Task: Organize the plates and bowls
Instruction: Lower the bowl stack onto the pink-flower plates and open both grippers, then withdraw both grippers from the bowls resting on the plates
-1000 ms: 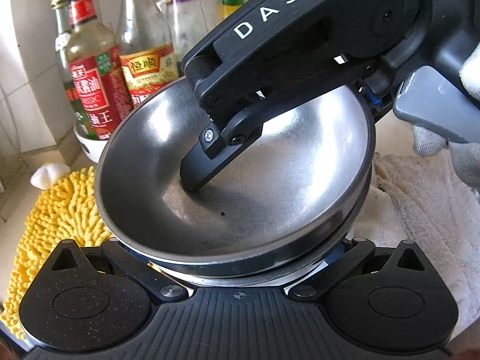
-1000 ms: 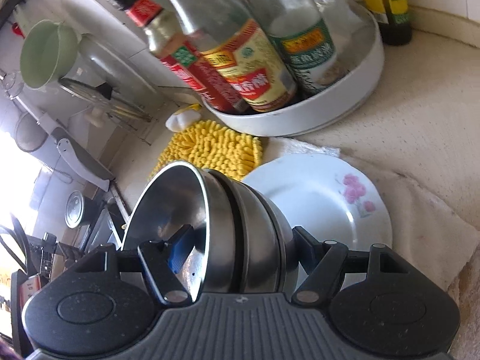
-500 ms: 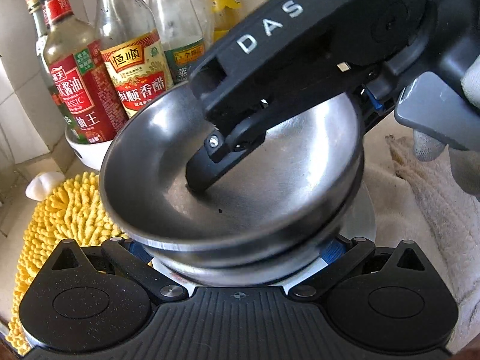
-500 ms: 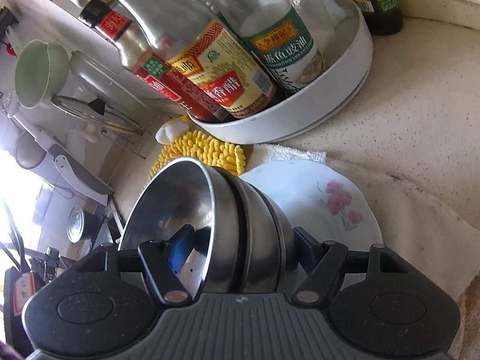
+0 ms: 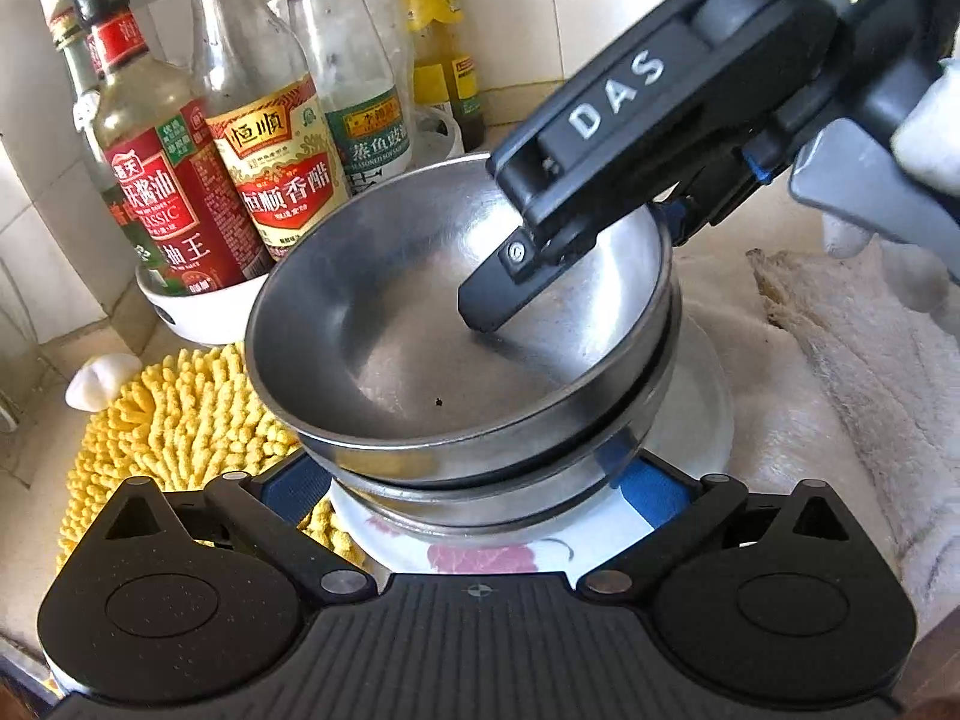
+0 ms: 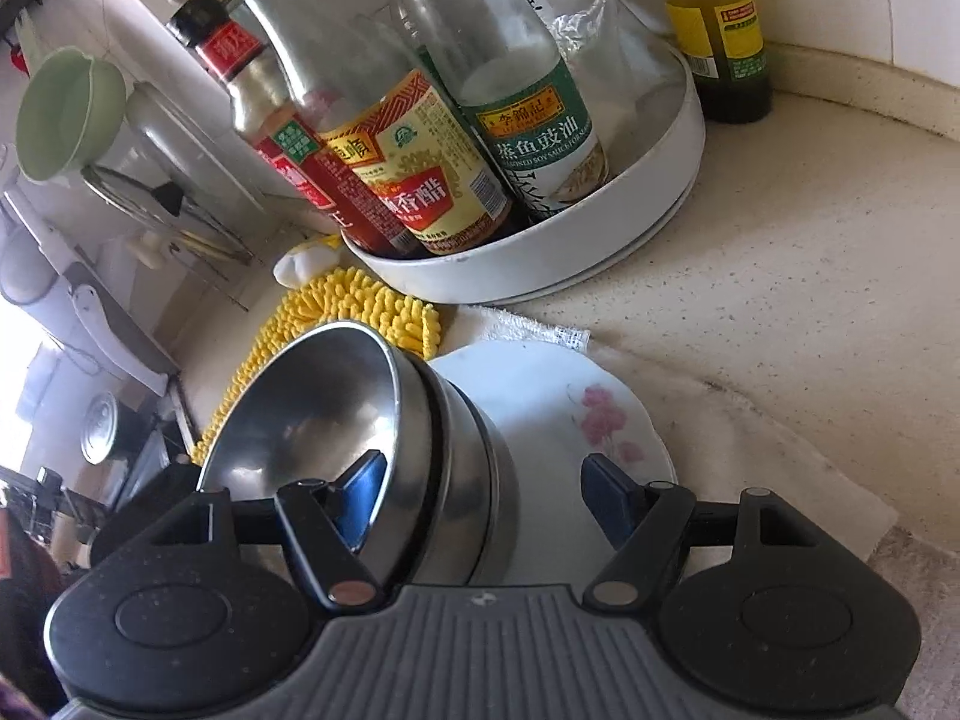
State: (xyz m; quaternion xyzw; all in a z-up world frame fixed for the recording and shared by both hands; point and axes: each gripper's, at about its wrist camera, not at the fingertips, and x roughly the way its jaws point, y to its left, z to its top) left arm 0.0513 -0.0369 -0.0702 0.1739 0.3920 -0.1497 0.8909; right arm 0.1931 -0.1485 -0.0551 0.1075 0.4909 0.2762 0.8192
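A stack of steel bowls [image 5: 420, 330] [image 6: 456, 450] sits tilted on a white plate with pink flowers [image 5: 711, 402] [image 6: 576, 420]. My left gripper [image 5: 471, 480] straddles the bottom of the stack. Its blue pads [image 5: 294, 480] flank the lowest bowl, and the bowl rims hide any contact. My right gripper [image 6: 480, 480] reaches in from the upper right of the left wrist view. One of its fingers [image 5: 498, 294] is inside the top bowl. The other stands clear of the stack's base, with plate showing between them, so this gripper is open.
A white round tray [image 5: 198, 312] [image 6: 540, 276] of sauce bottles stands just behind the bowls. A yellow shaggy cloth [image 5: 180, 420] and a garlic bulb [image 5: 99, 381] lie to the left. A pale towel [image 5: 870, 360] lies under the plate. A gloved hand [image 5: 924, 138] holds the right gripper.
The bowl stack has drawn away from the left camera, and the flowered plate now shows under it. In the right wrist view a gap has appeared between the outer pad and the stack's base.
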